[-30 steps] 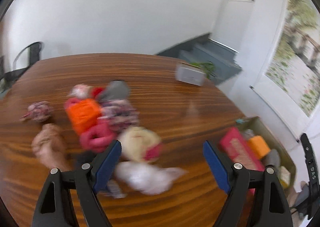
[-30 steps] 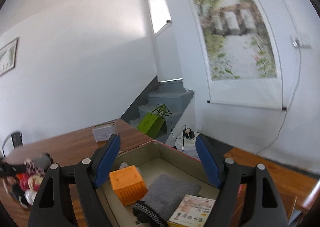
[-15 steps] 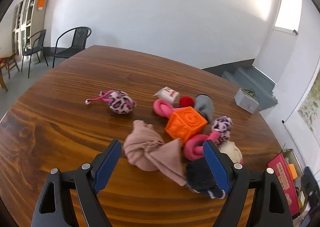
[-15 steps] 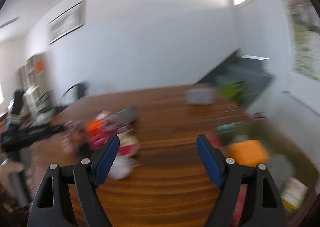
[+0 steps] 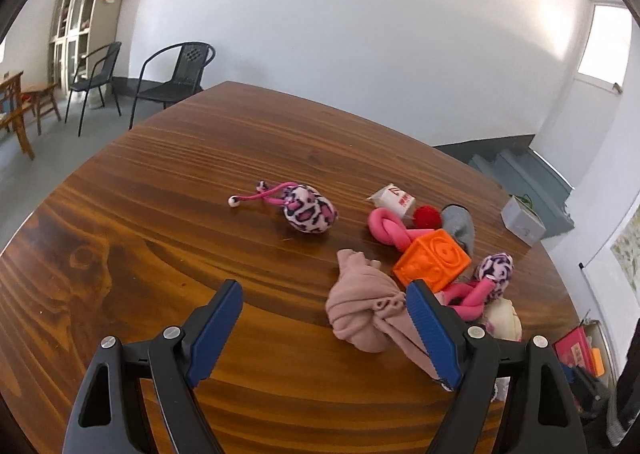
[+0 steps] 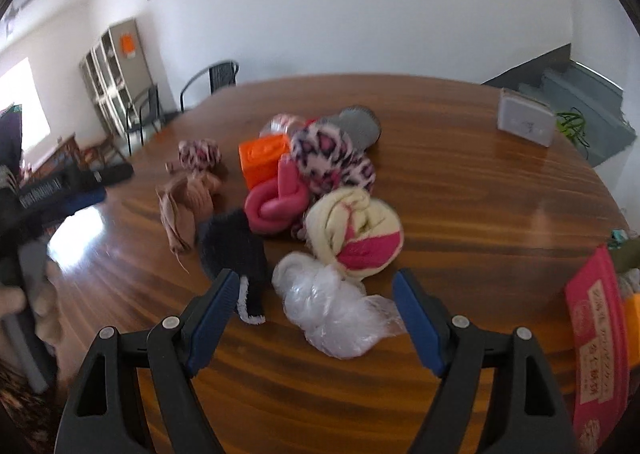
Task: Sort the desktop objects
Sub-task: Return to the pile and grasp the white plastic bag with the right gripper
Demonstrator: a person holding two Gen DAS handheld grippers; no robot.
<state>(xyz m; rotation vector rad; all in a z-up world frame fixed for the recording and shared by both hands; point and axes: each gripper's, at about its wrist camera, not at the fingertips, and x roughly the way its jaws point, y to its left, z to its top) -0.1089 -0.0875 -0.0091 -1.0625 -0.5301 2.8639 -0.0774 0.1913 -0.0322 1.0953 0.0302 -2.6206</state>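
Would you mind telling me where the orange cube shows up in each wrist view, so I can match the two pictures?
Left wrist view: the orange cube sits right of centre, just above the right jaw, beside the beige cloth bundle.
Right wrist view: the orange cube is centre-left in the pile, behind the pink knotted toy.
Shared landmark: the grey box near the table's far edge.
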